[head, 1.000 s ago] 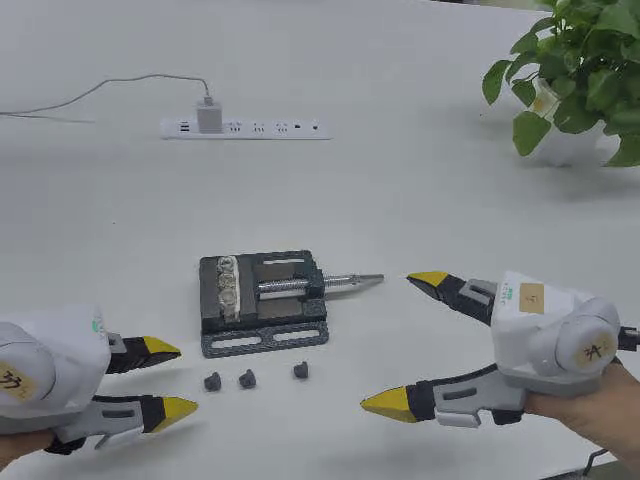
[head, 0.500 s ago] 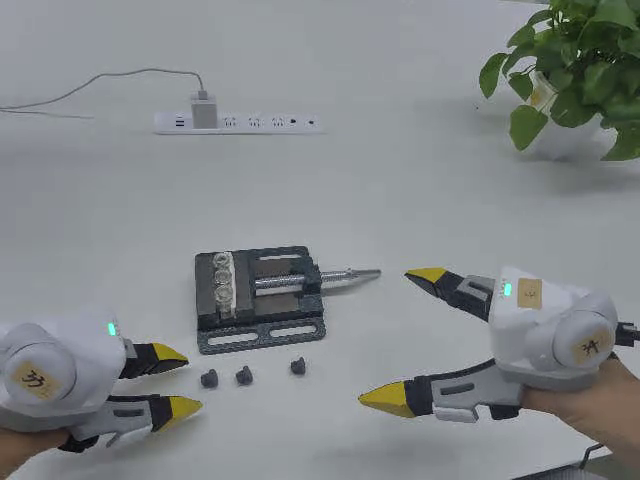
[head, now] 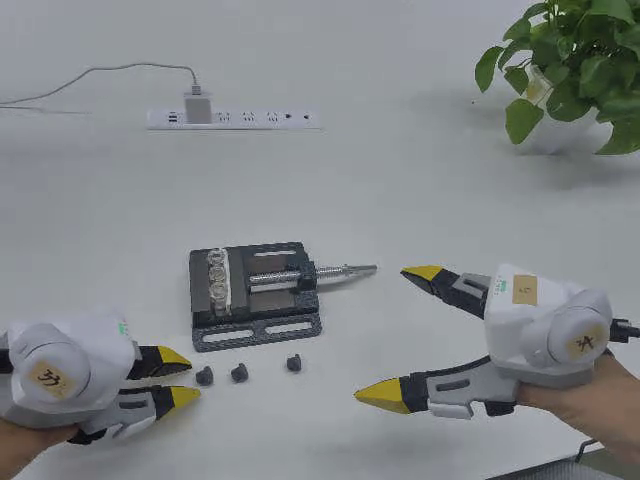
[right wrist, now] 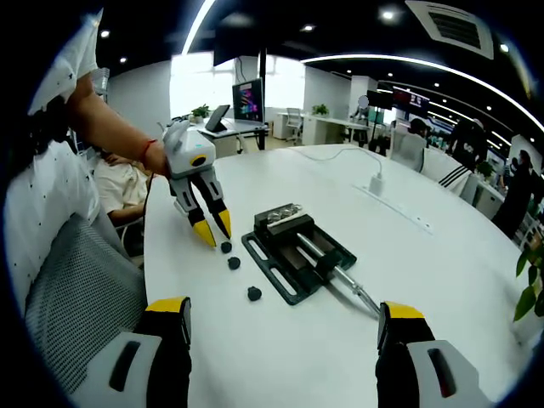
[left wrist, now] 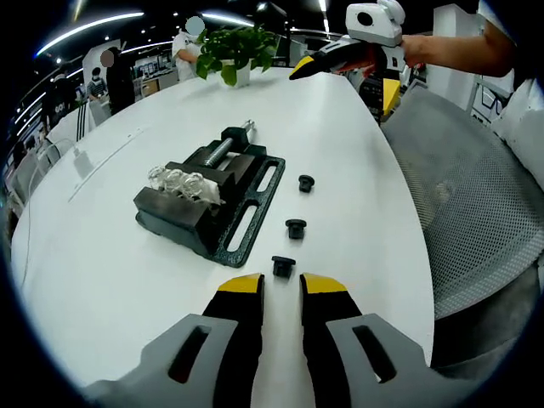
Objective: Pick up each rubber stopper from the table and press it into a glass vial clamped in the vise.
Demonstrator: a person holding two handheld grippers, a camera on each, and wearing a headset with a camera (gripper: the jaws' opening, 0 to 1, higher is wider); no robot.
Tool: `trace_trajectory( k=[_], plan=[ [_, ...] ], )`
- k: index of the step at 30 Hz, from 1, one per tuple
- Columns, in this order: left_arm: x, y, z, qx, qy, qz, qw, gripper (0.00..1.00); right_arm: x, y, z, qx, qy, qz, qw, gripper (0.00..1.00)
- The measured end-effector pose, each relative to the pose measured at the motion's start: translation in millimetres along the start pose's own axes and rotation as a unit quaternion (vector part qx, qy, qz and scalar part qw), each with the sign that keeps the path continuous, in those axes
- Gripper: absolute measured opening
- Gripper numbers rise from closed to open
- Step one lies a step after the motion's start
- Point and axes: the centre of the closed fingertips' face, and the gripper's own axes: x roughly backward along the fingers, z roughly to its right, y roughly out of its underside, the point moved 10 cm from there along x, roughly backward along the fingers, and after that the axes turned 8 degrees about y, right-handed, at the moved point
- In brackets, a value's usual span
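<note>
A dark vise (head: pixel 256 303) holds a row of glass vials (head: pixel 217 282) between its jaws on the white table. Three black rubber stoppers (head: pixel 239 373) lie in a line in front of it. My left gripper (head: pixel 183 377) is open by a narrow gap. In the left gripper view its tips (left wrist: pixel 280 285) sit just short of the nearest stopper (left wrist: pixel 283 265), with nothing between them. My right gripper (head: pixel 395 335) is wide open and empty, to the right of the vise (right wrist: pixel 297 251) and stoppers (right wrist: pixel 234 263). The left gripper (right wrist: pixel 213 229) points down beside the end stopper.
A white power strip (head: pixel 235 119) with a plugged charger and cable lies at the back of the table. A potted green plant (head: pixel 575 70) stands at the back right. The vise screw handle (head: pixel 350 270) sticks out to the right. The table's near edge is close to my hands.
The left gripper's jaws have narrowed and its tips have edged toward the leftmost stopper. The right gripper has stayed about where it was, still wide open.
</note>
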Motion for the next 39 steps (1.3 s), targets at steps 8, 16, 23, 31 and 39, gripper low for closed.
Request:
trace_trajectory(
  k=[8,16,23,31,39],
  plan=[
    [-4.7,0.4,-3.9,-0.009,0.003,-0.006,0.9999,0.09,-0.8,0.8,-0.1,-0.002,0.000,-0.001,1.0000,0.90],
    [-6.9,1.2,-6.4,-0.012,0.005,-0.011,0.9999,0.07,-1.3,1.4,0.8,-0.003,0.001,-0.003,1.0000,0.89],
    [-8.2,1.2,-7.3,-0.013,0.007,-0.013,0.9998,0.05,-1.8,1.6,1.3,-0.003,0.001,-0.004,1.0000,0.89],
    [-9.0,1.8,-7.5,-0.019,0.006,-0.019,0.9996,0.05,-1.7,1.2,1.7,-0.004,0.002,-0.004,1.0000,0.88],
    [-8.9,2.2,-7.2,-0.026,0.005,-0.021,0.9994,0.04,-2.8,0.0,0.5,-0.006,0.002,-0.002,1.0000,0.88]
  ],
)
